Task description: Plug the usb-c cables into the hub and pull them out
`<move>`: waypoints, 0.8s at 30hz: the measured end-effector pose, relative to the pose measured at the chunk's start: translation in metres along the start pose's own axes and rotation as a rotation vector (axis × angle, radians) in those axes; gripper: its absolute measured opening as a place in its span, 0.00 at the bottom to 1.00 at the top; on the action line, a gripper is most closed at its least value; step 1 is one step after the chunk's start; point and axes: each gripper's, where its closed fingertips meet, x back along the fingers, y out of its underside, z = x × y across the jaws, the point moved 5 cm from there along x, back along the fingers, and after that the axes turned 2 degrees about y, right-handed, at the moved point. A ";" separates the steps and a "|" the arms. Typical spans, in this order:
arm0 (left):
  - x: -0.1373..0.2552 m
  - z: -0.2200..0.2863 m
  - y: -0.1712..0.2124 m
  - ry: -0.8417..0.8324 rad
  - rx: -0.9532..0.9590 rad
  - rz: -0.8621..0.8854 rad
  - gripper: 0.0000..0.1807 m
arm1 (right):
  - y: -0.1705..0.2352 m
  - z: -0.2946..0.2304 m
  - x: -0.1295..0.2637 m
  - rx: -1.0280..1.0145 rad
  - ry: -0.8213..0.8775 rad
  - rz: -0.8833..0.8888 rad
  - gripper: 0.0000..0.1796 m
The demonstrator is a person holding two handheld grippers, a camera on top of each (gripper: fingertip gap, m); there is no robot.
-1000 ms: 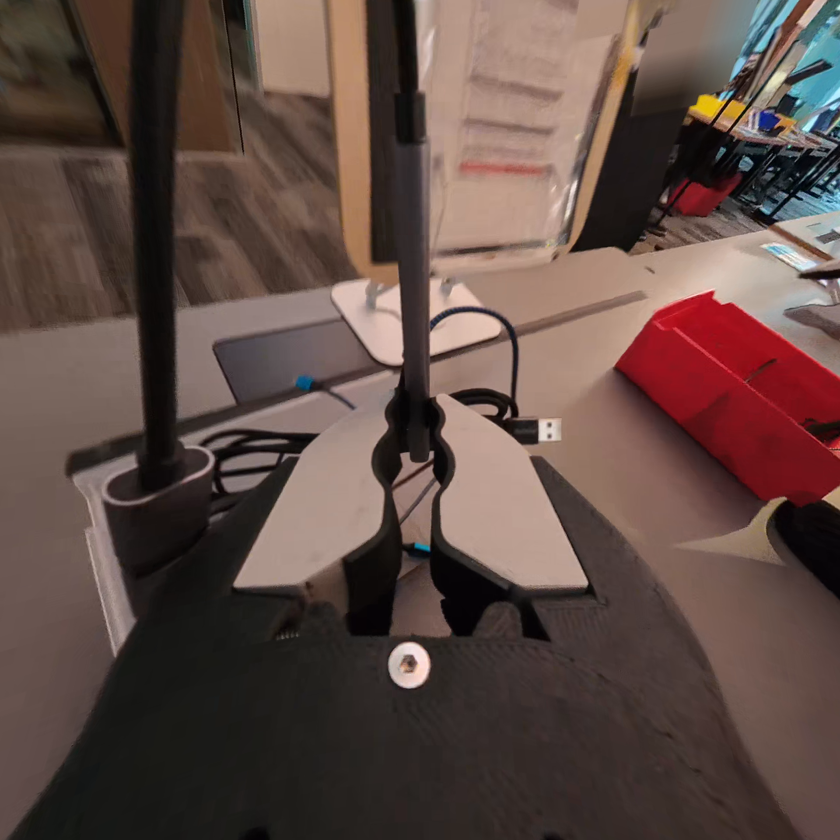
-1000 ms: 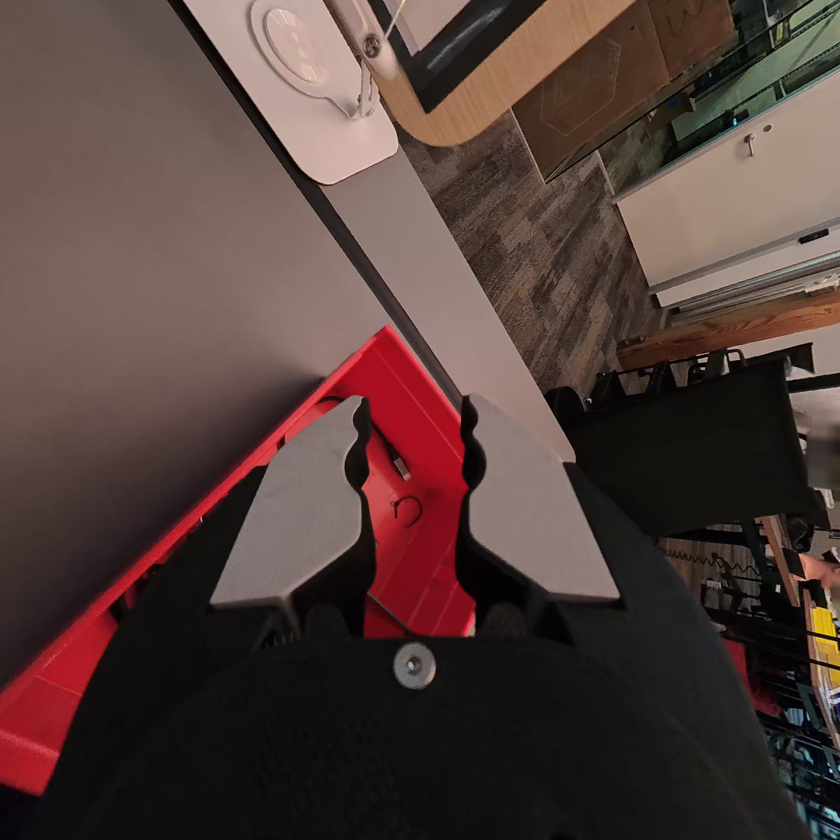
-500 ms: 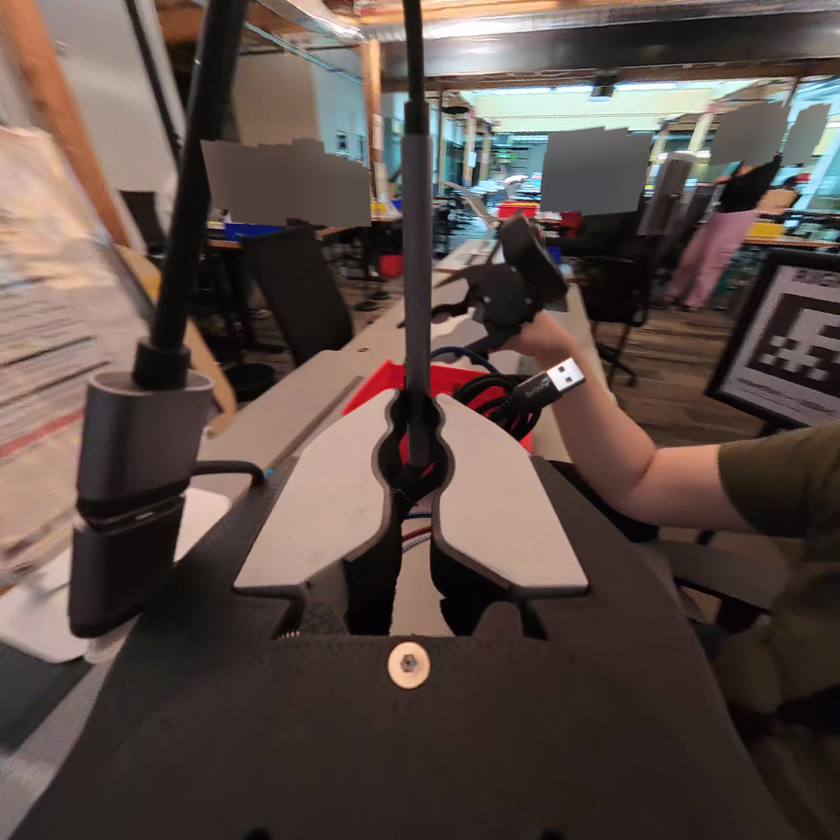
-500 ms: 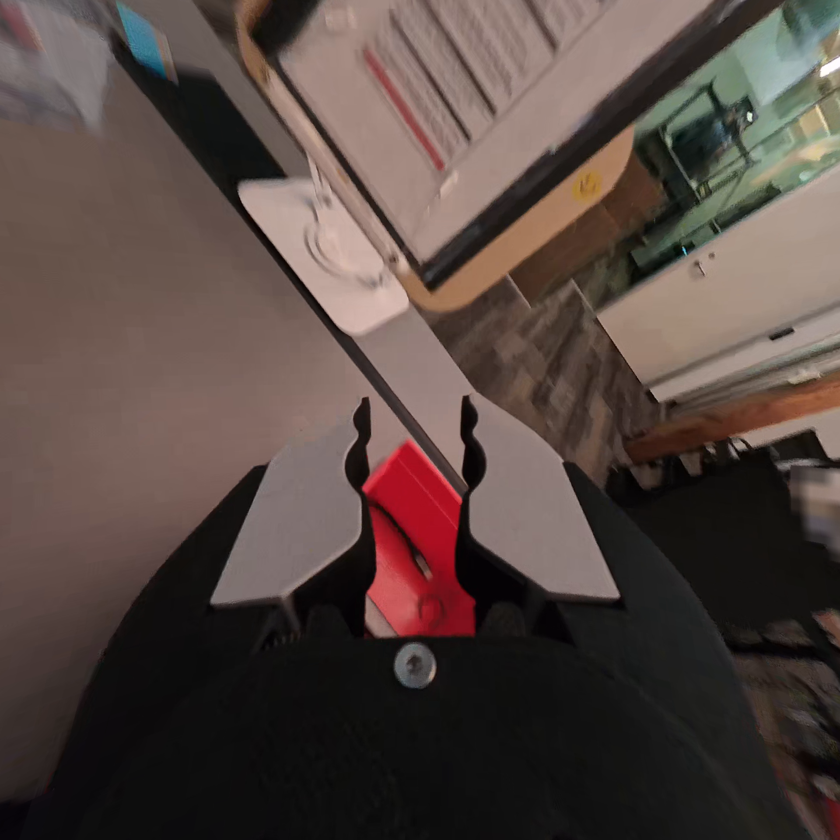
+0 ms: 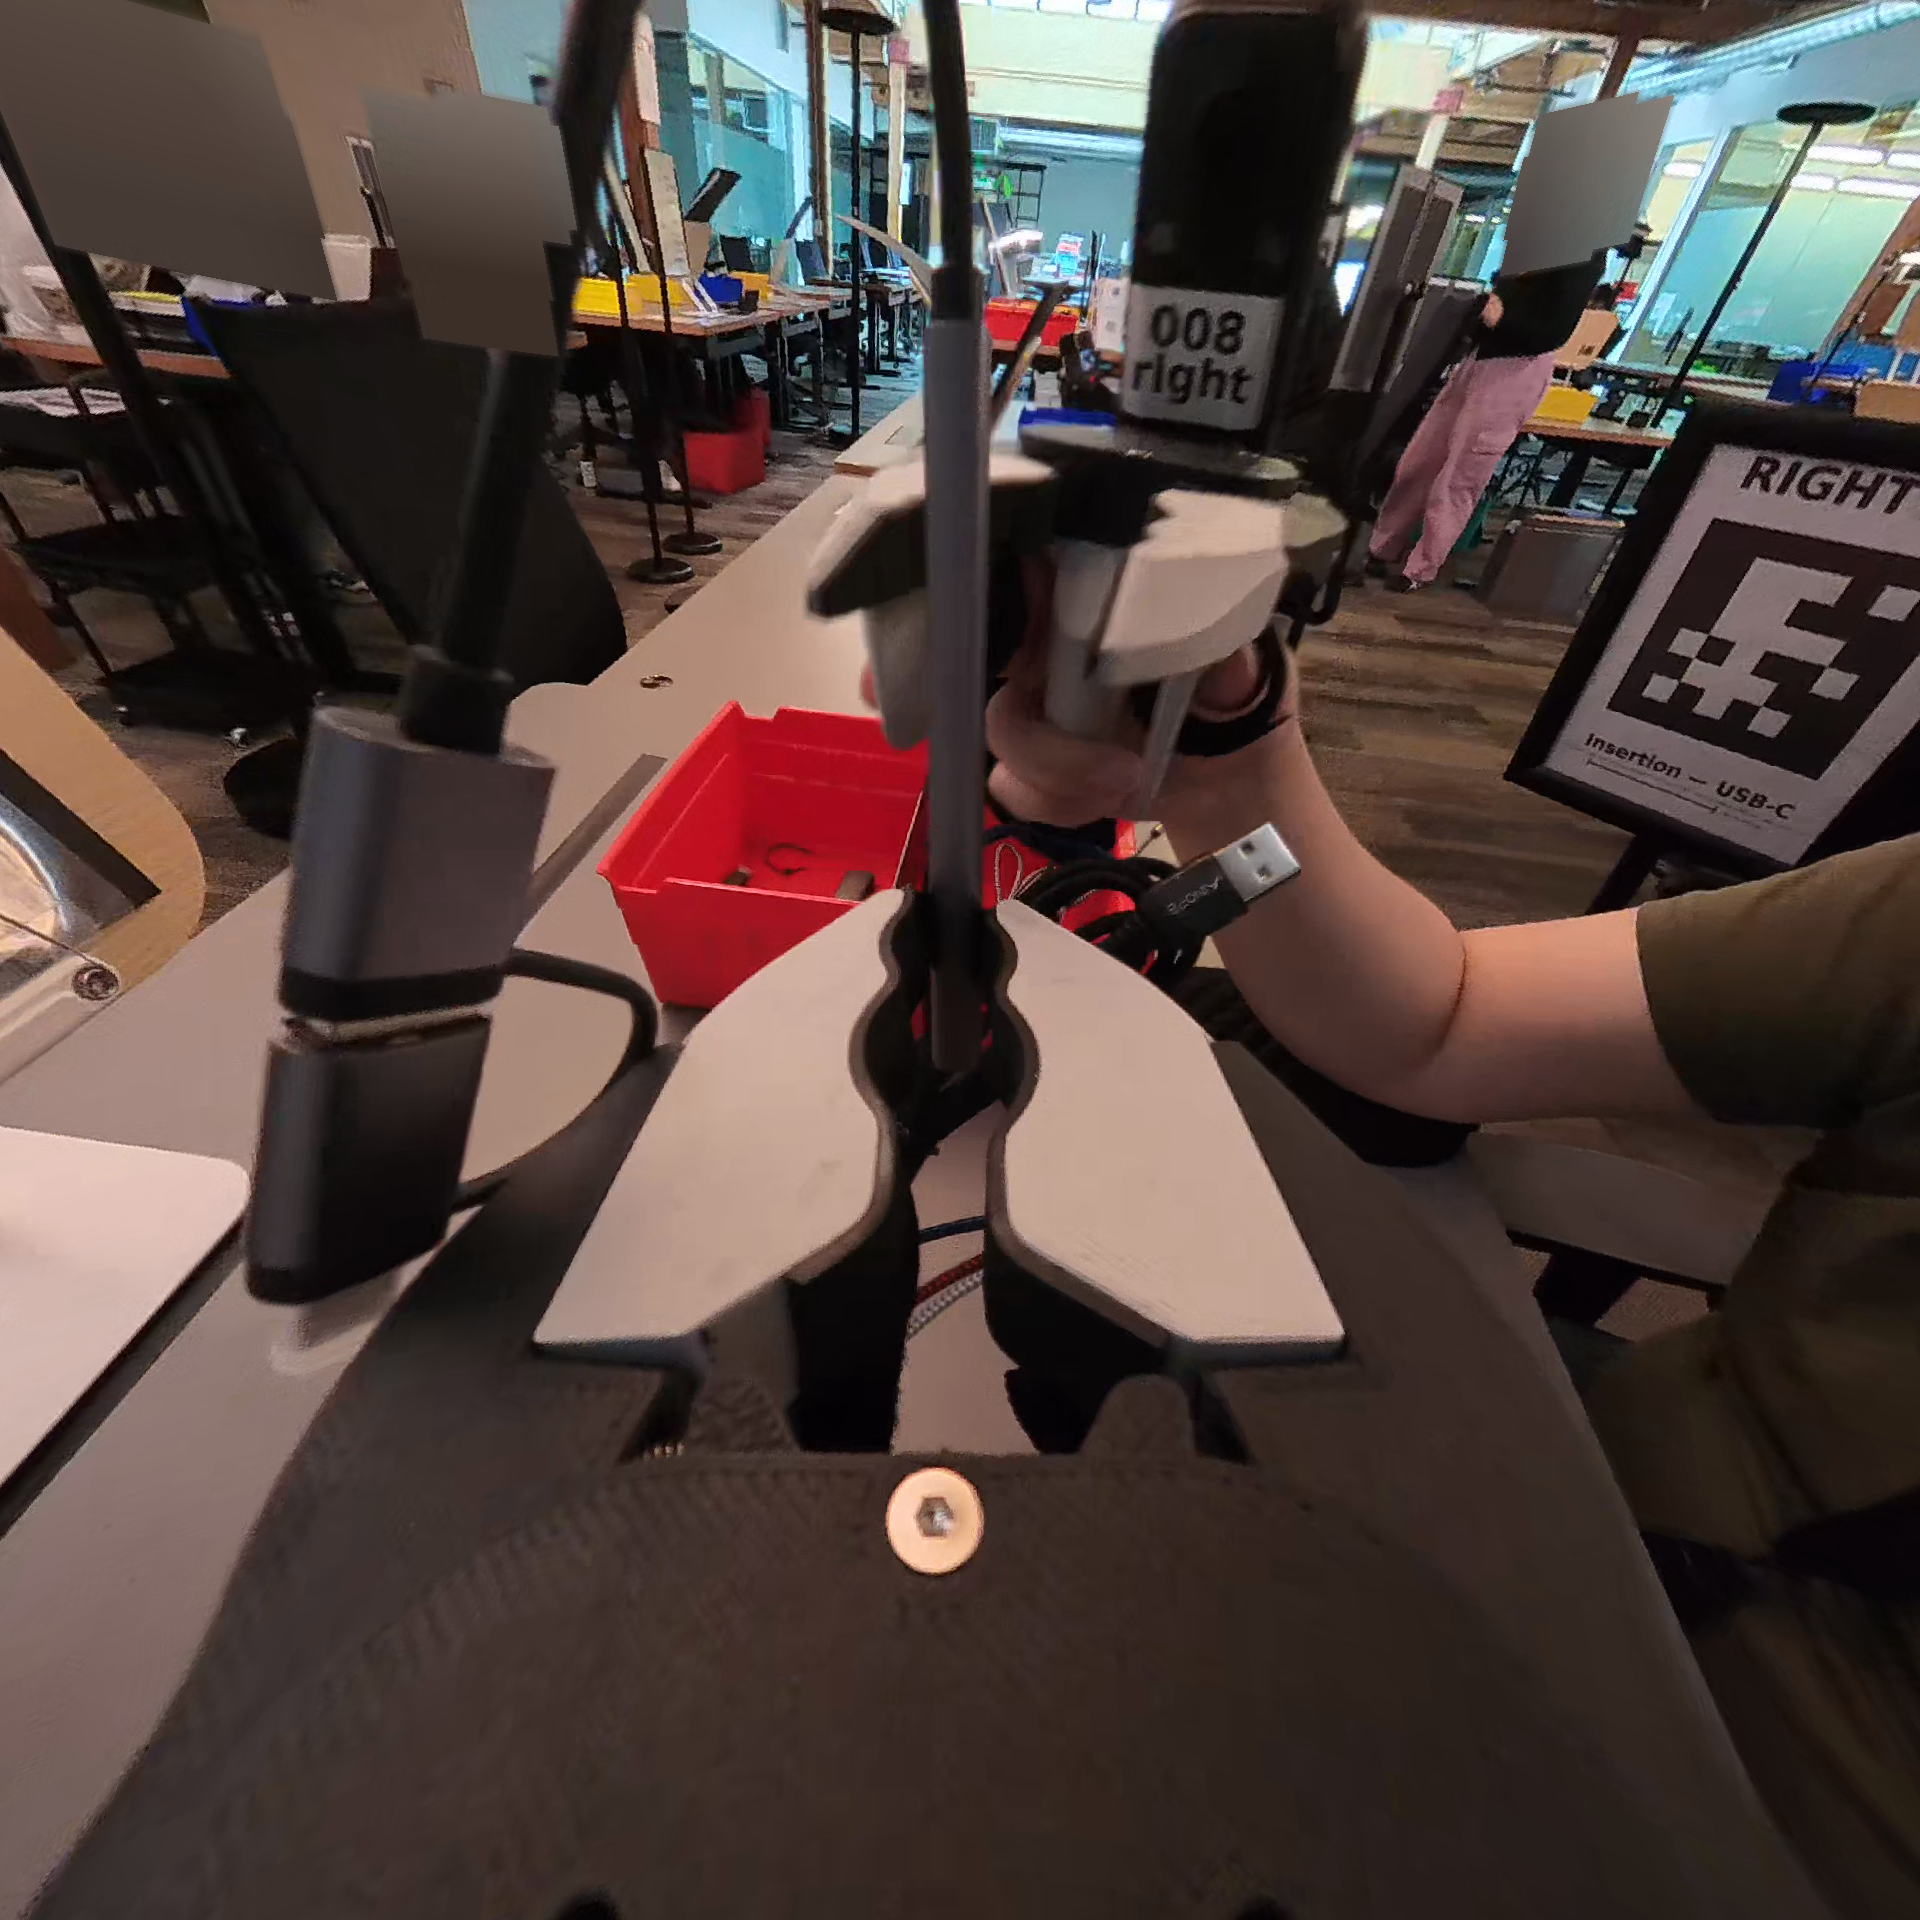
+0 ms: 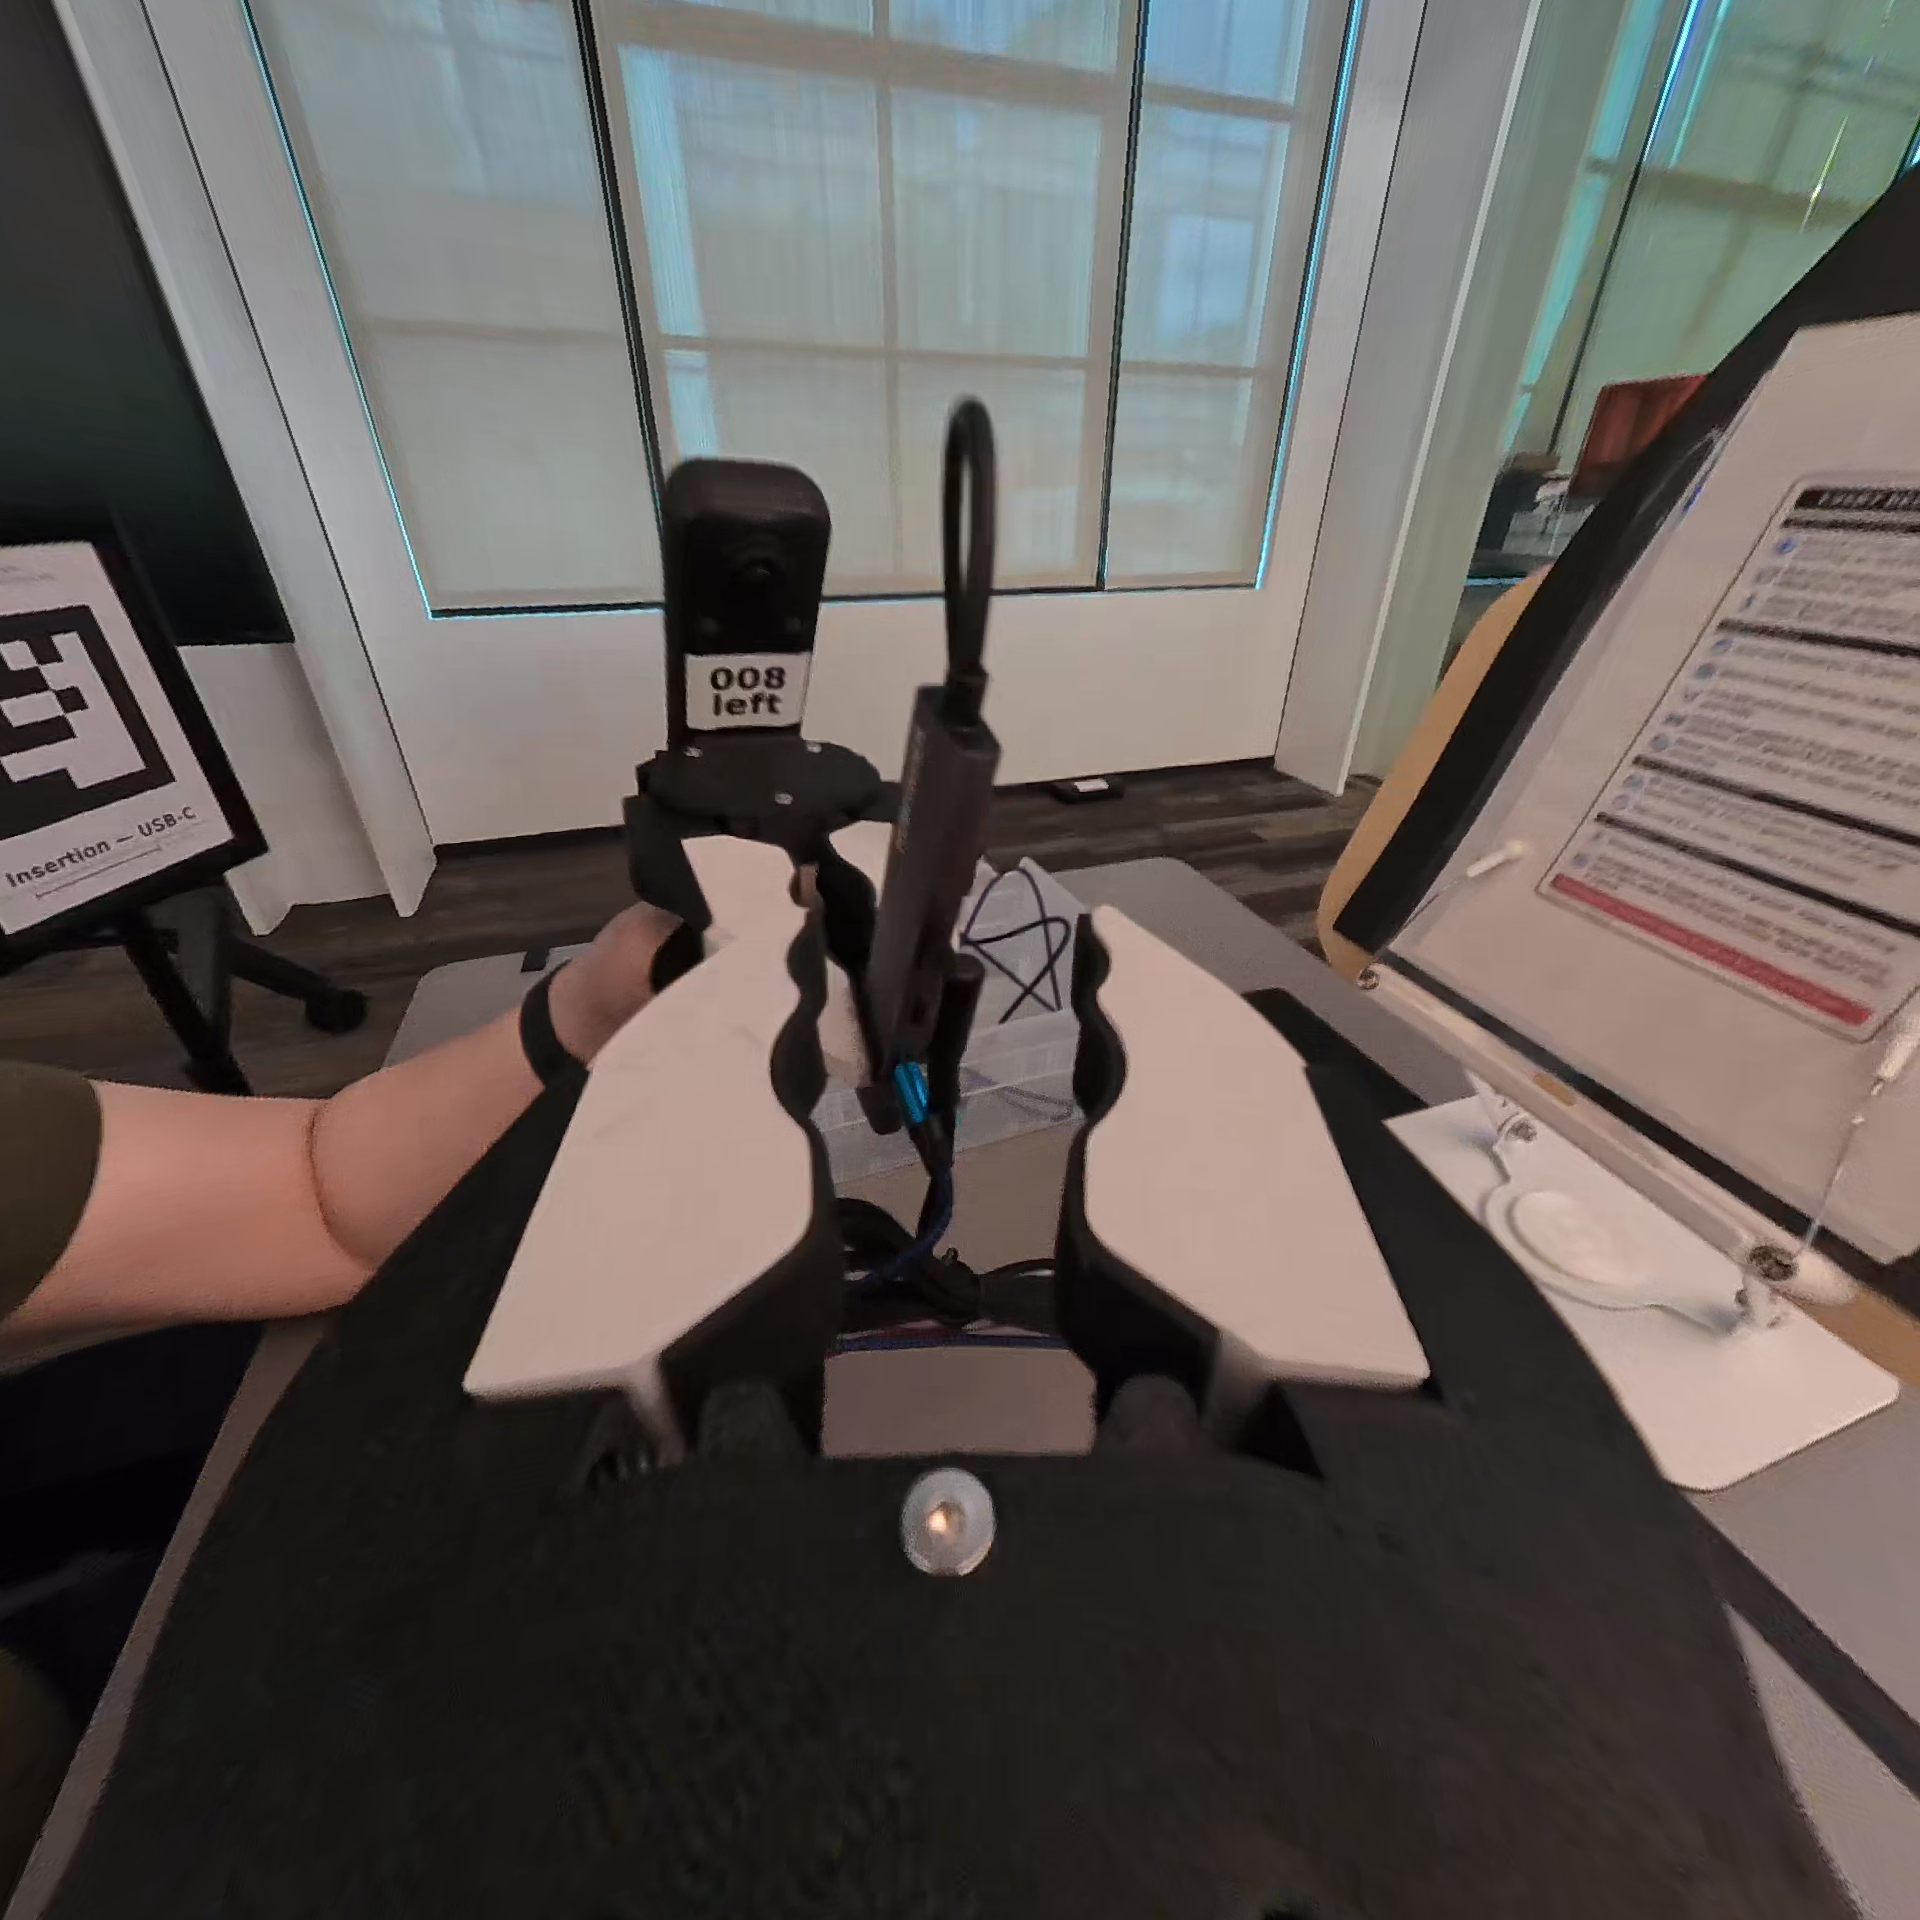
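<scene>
The slim dark-grey metal hub [image 6: 928, 883] stands upright, clamped by the far left gripper [image 6: 821, 935], between the spread white fingers [image 6: 686, 1132] of the near right gripper [image 6: 945, 997].

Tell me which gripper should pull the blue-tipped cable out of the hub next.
Right. The right gripper is open and empty, facing the blue plug at the hub's lower end. The left gripper is shut on the hub, so it likely just braces.

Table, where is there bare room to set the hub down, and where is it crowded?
Bare grey table lies beyond the red bin, and more between the bin and the white stand base. It is crowded near the left gripper, where coiled cables pile beside the bin.
</scene>
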 end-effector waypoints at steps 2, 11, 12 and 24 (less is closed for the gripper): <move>-0.001 0.002 0.001 0.015 -0.005 -0.016 0.05 | 0.007 0.000 -0.007 -0.014 -0.036 -0.013 0.17; 0.021 0.003 -0.009 0.014 0.183 -0.025 0.30 | 0.022 -0.012 -0.028 0.286 0.096 -0.090 0.05; 0.025 0.007 -0.015 0.016 0.192 0.009 0.32 | 0.025 -0.012 -0.032 0.356 0.171 -0.117 0.05; 0.021 -0.005 -0.013 -0.476 0.059 -0.040 0.32 | 0.040 -0.017 -0.052 0.777 0.604 -0.215 0.05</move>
